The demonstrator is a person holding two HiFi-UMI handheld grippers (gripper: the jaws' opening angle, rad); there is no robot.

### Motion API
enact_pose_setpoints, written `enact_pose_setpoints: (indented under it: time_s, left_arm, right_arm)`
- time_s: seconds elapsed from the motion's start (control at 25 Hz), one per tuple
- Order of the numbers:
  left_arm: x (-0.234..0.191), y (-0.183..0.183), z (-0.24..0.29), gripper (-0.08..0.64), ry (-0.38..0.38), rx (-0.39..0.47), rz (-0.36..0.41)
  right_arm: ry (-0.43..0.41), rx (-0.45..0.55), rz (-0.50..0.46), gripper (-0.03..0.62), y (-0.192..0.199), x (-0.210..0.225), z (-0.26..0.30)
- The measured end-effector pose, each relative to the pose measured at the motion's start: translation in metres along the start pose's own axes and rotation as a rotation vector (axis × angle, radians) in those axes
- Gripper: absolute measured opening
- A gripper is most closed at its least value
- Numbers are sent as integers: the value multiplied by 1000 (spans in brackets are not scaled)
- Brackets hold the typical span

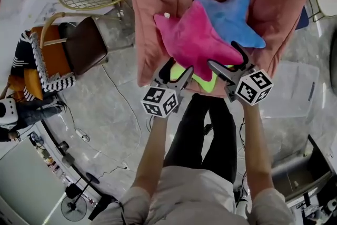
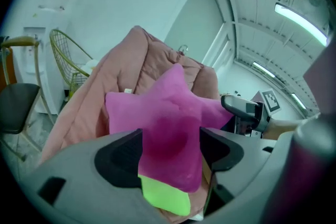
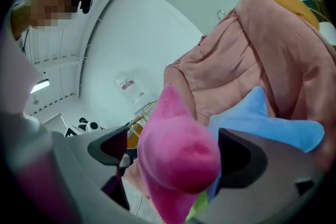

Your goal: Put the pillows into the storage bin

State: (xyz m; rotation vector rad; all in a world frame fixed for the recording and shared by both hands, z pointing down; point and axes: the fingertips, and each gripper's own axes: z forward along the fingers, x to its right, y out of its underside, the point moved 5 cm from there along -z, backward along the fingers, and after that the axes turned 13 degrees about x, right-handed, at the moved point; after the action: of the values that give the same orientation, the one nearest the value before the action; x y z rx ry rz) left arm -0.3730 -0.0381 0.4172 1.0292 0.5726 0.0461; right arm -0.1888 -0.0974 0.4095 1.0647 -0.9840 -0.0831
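On the pink armchair's (image 1: pixel 152 18) near edge, the pink star pillow (image 1: pixel 197 42) lies over a green pillow (image 1: pixel 202 80). The left hand-held gripper (image 1: pixel 177 72) is clamped on one point of it. The right hand-held gripper (image 1: pixel 229 62) stands wide around another point and seems not to be pressing. It should probably close deep and firm before both lift together toward the clear bin (image 1: pixel 295 89) on the right

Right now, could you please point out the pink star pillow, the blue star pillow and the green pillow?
pink star pillow (image 1: pixel 197 42): head view, centre of the star.
blue star pillow (image 1: pixel 231 19): head view, its middle.
green pillow (image 1: pixel 204 81): head view, exposed edge below the pink one.
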Motion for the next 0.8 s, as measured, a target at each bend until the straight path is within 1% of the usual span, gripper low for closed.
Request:
enact_pose_setpoints:
  time_s: [0.08, 0.2, 0.24, 0.32, 0.4, 0.44, 0.48, 0.56, 0.68, 0.8]
  left_arm:
    - [-2, 3, 10, 308, 43, -22, 12]
    - [-4, 8, 17, 308, 75, -56, 79]
    - [-5, 9, 19, 308, 83, -60, 90]
    - [-6, 10, 22, 308, 92, -65, 95]
    - [-9, 9, 25, 308, 91, -68, 98]
    - [-11, 8, 26, 308, 91, -67, 97]
    - [-13, 7, 27, 308, 92, -65, 94]
    - [-16, 7, 26, 308, 96, -61, 90]
    - [-16, 11, 20, 308, 99, -57, 104]
    - [-14, 13, 16, 308, 113, -71, 133]
  right_arm:
    - [-5, -27, -3, 518, 4, 3, 7]
    - [-1, -51, -18, 518, 12, 9, 15]
    - [6, -50, -25, 518, 13, 12, 16]
    - [24, -57, -48, 517, 16, 17, 21]
    - [24, -58, -48, 517, 18, 18, 27]
    - [14, -54, -35, 495, 19, 18, 30]
    - [3, -48, -26, 444, 19, 16, 32]
    - [-5, -40, -32, 409, 20, 12, 34]
    - [1, -21, -53, 380, 26, 4, 27]
    - [19, 10, -52, 357, 30, -3, 16]
